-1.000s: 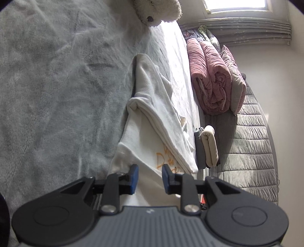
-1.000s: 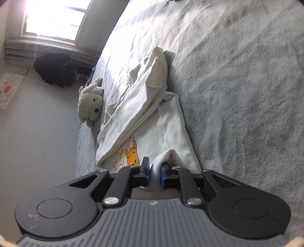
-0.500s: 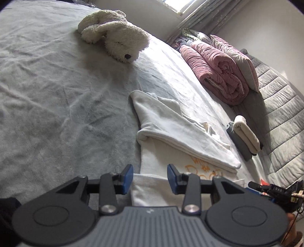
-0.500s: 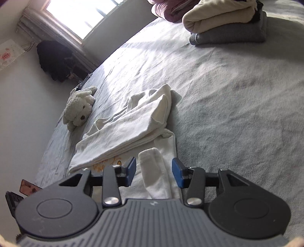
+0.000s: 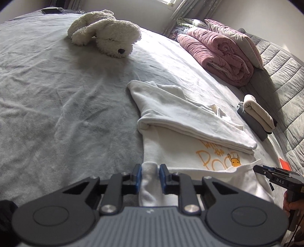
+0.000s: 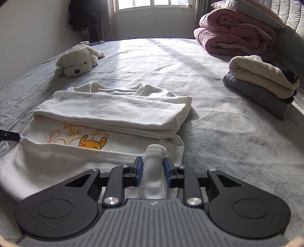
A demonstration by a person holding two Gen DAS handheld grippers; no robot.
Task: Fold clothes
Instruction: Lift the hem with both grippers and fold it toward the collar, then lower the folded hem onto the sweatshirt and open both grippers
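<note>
A white T-shirt (image 5: 182,117) with an orange bear print lies on the grey bed (image 5: 57,106), its upper part folded down over the print. It also shows in the right wrist view (image 6: 114,112). My left gripper (image 5: 148,175) is shut on the shirt's hem at its left corner. My right gripper (image 6: 153,168) is shut on the hem at the right corner. The hem is lifted and stretched between them. The right gripper also shows in the left wrist view (image 5: 260,169).
A white plush dog (image 5: 106,38) lies at the far left of the bed. A stack of folded clothes (image 6: 264,83) sits to the right. A rolled pink quilt (image 6: 237,32) and grey pillows lie against the headboard. A window (image 6: 152,2) is at the far end.
Both grippers were open over the hem half a second ago and have closed on it. Both views swung level, and the hem is raised.
</note>
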